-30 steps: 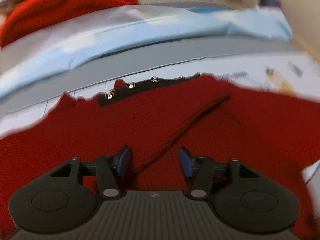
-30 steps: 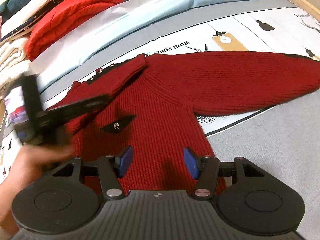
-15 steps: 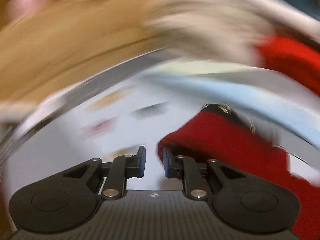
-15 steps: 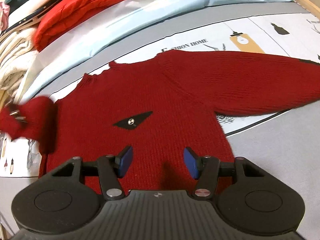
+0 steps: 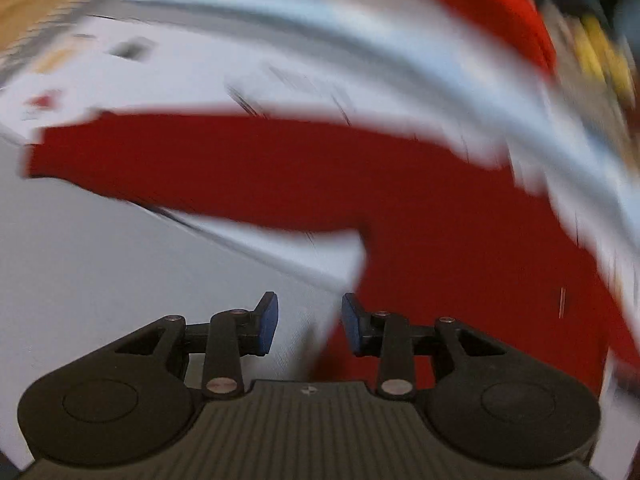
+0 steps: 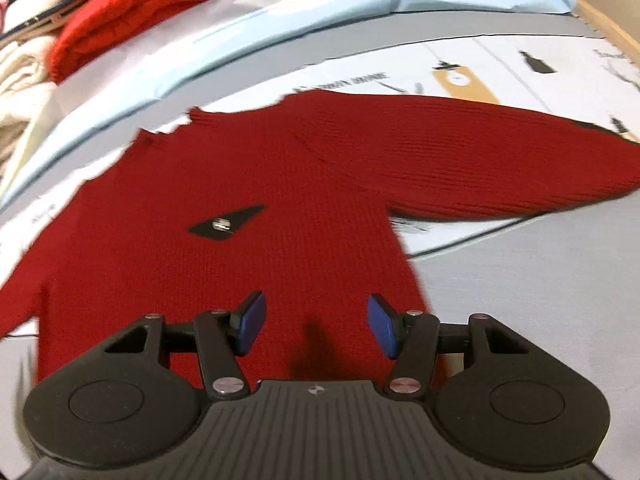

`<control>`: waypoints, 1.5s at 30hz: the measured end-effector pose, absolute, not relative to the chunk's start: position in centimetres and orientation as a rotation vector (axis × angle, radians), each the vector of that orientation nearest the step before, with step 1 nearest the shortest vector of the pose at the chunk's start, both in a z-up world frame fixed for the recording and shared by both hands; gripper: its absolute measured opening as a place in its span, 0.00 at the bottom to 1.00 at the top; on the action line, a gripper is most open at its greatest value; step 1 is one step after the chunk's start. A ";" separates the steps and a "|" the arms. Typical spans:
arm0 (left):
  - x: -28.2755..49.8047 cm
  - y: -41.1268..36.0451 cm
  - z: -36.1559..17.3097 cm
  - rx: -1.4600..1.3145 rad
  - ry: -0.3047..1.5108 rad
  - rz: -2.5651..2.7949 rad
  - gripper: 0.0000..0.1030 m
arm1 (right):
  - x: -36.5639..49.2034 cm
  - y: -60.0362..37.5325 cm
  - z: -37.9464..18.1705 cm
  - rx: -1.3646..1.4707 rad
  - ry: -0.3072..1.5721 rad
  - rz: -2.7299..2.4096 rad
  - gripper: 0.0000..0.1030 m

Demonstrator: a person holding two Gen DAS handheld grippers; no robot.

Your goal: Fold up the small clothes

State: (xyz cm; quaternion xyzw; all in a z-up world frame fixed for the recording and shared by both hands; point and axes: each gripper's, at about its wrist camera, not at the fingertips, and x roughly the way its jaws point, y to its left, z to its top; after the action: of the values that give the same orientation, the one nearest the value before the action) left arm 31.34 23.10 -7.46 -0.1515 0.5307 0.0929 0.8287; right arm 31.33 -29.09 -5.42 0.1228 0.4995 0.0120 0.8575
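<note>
Left gripper (image 5: 308, 324) and right gripper (image 6: 314, 326): matte black bodies, ribbed central housing with small cross mark, round side discs, silver pivot screws, linkage arms, blue pads (image 6: 252, 322) on the fingers.

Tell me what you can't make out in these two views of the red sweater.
- Left wrist view: motion blur smears the dark red knitted sweater; its collar is unreadable.
- Right wrist view: the sweater's hem hides behind the right gripper.
- Right wrist view: its left sleeve end is cut off by the frame edge.

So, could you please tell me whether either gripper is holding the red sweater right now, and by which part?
Nothing is held. The left gripper is opening with nothing between its fingers; the right gripper is open above the red sweater.
</note>
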 end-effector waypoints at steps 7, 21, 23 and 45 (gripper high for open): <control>30.3 20.9 -13.3 -0.127 1.331 0.006 0.36 | 29.5 -33.0 -8.7 0.144 1.136 -0.034 0.57; 19.4 21.9 -13.5 -0.129 1.490 0.022 0.34 | 21.3 -35.0 -11.0 0.152 1.375 0.032 0.51; 18.0 21.9 -14.1 -0.164 1.496 0.026 0.34 | 19.4 -36.3 -11.5 0.201 1.398 0.014 0.51; 13.5 18.5 -10.0 -0.031 1.171 -0.085 0.21 | 12.8 -40.3 -8.1 0.279 1.124 -0.220 0.05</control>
State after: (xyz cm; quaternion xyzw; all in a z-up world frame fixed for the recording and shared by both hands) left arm 13.52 18.53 -9.98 -0.0147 0.5523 -0.0403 0.8325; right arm 12.84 -40.27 -8.09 0.1314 0.5298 -0.1035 0.8314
